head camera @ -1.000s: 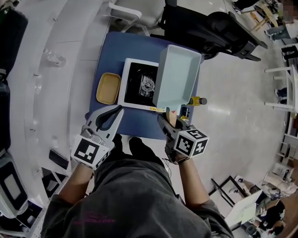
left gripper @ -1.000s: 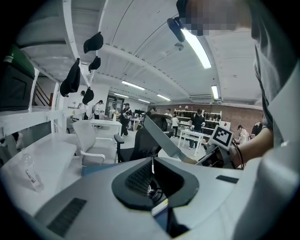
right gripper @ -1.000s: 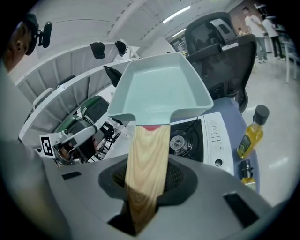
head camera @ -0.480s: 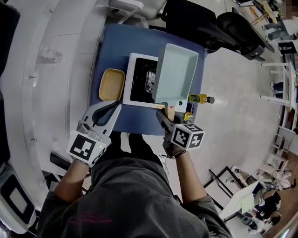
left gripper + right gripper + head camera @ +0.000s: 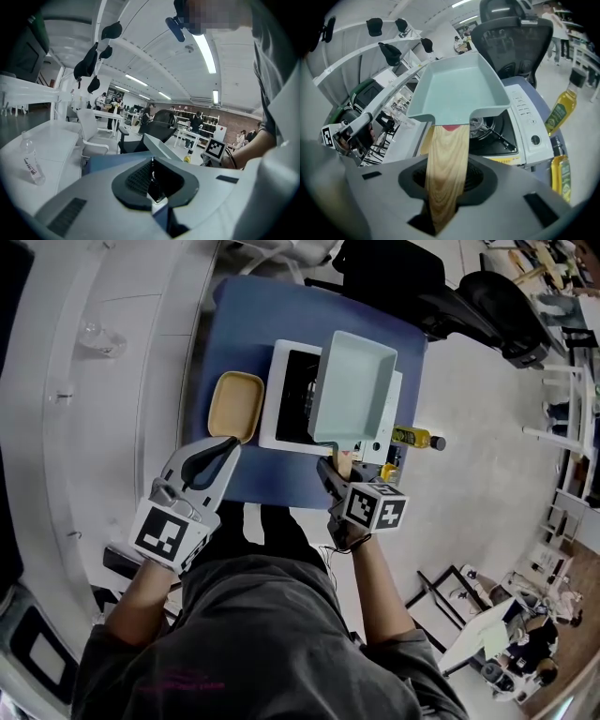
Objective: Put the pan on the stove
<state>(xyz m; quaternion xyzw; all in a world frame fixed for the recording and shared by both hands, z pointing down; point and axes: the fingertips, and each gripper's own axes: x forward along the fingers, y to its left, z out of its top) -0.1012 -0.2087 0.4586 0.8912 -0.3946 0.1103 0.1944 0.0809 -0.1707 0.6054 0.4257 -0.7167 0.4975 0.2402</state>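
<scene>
A pale teal rectangular pan (image 5: 354, 390) with a wooden handle hangs over the right half of the white gas stove (image 5: 277, 399). My right gripper (image 5: 339, 470) is shut on the handle (image 5: 447, 159). In the right gripper view the pan (image 5: 459, 89) floats above the black burner (image 5: 480, 124), which shows under its rim, apart from it. My left gripper (image 5: 222, 448) is at the near left of the stove, its tips meeting with nothing between them (image 5: 151, 164).
The stove stands on a blue table (image 5: 244, 324). A yellow dish (image 5: 234, 404) lies just left of it, an oil bottle (image 5: 417, 438) and a second yellow bottle (image 5: 560, 171) to its right. A black office chair (image 5: 394, 277) is beyond. A plastic bottle (image 5: 32, 164) stands on the white counter.
The right gripper has lowered the pan closer over the stove. The left gripper has moved forward to the table's near edge by the yellow dish.
</scene>
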